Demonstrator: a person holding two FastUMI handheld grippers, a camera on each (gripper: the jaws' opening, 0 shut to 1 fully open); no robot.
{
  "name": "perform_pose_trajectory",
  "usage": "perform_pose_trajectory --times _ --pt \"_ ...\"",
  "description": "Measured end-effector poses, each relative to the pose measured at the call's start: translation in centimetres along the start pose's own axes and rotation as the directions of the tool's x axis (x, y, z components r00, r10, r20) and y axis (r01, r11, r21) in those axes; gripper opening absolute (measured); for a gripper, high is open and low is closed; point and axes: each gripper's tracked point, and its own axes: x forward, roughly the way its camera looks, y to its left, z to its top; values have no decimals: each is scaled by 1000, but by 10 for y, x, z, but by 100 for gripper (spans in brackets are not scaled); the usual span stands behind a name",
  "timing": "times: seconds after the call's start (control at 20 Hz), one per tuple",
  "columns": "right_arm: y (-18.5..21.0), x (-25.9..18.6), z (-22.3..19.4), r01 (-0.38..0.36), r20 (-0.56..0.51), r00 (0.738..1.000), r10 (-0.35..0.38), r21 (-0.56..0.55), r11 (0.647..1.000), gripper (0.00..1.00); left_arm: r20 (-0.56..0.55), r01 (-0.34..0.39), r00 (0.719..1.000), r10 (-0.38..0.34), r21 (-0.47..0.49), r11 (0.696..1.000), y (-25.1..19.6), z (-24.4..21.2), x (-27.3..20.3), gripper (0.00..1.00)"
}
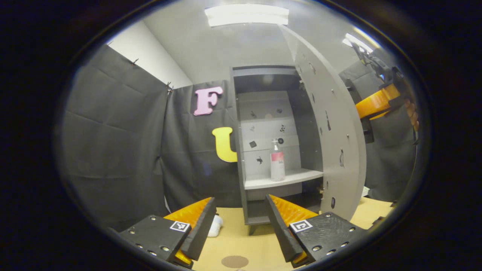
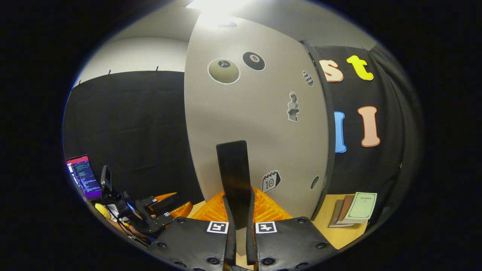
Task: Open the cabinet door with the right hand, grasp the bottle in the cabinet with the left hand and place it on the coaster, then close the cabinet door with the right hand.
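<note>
In the left gripper view, the open grey cabinet door (image 1: 339, 124) is hiding most of the far tongs (image 1: 380, 101) and the hand holding them. The label on the clear pump bottle (image 1: 277, 162) is too small to make out. A round brown coaster (image 1: 234, 261) is getting cut off by the picture's bottom edge. In the right gripper view, the black door handle (image 2: 234, 177) is disappearing between the tongs (image 2: 238, 218).
</note>
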Motion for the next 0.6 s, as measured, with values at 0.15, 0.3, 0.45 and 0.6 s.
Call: perform_pose_trajectory --times 0.15,0.3,0.45,0.6 --pt "-7 -7 0 12 14 1000 -12 9 1000 14 1 17 1000 -17 -11 1000 -15 1 3 79" --pt "-12 -10 0 31 27 999 -31 9 999 12 1 36 999 -36 -12 999 -24 2 2 79" --pt "-22 -24 1 45 42 998 -45 12 999 10 14 38 999 -38 9 999 -31 6 5 79" --pt "-31 -32 1 62 57 996 -63 13 998 10 24 36 999 -37 17 999 -37 11 7 81"
